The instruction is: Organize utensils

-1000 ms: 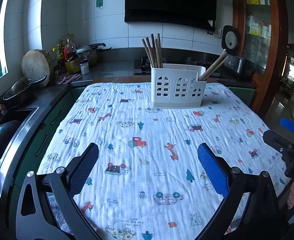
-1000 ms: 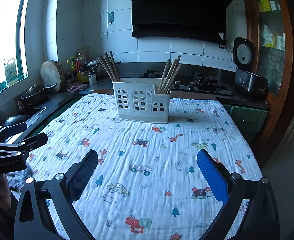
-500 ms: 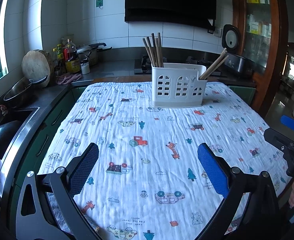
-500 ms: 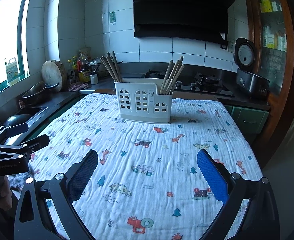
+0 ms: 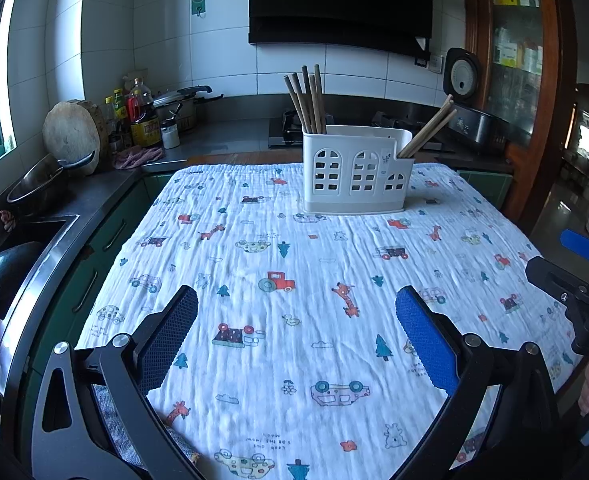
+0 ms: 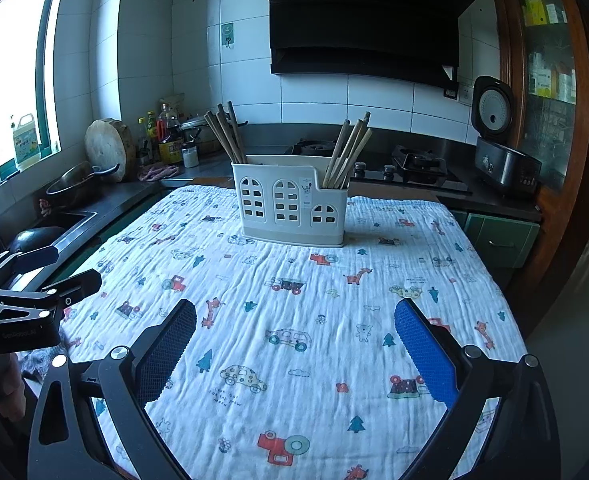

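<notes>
On the worktop [image 5: 254, 360]: white rack [image 5: 356, 174] at far side, chopsticks [image 5: 308, 98] upright in both ends.
Left claw [image 5: 294, 340]: spread, empty.
Right claw [image 6: 294, 352]: spread, empty.

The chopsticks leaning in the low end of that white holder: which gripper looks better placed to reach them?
Probably the right gripper. Those chopsticks lean in the holder end on its side. The left gripper is equally open and empty, but sits nearer the other bundle.
</notes>
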Tool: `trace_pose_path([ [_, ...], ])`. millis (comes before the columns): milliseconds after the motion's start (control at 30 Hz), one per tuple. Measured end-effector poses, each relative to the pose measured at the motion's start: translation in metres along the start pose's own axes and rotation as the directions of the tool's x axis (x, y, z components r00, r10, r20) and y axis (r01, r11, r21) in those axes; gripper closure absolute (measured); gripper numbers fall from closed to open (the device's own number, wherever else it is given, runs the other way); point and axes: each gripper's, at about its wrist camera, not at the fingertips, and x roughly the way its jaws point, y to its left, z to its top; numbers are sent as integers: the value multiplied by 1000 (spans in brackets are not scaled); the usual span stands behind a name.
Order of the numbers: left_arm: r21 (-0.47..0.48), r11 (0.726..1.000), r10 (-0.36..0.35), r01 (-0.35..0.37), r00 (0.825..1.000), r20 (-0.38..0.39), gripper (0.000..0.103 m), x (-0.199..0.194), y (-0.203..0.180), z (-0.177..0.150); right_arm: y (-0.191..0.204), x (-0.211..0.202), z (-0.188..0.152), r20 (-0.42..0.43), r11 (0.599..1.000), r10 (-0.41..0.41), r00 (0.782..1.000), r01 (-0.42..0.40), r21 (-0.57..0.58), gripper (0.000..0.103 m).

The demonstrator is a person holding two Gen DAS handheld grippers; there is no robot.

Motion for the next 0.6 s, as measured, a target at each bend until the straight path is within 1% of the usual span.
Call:
trace_pose_path([
  [600, -1, 1000, -2, 2, 1000, -5, 5, 0, 2, -1, 5, 4, -3, -6, 1000, 1, 1000, -1, -7, 7],
])
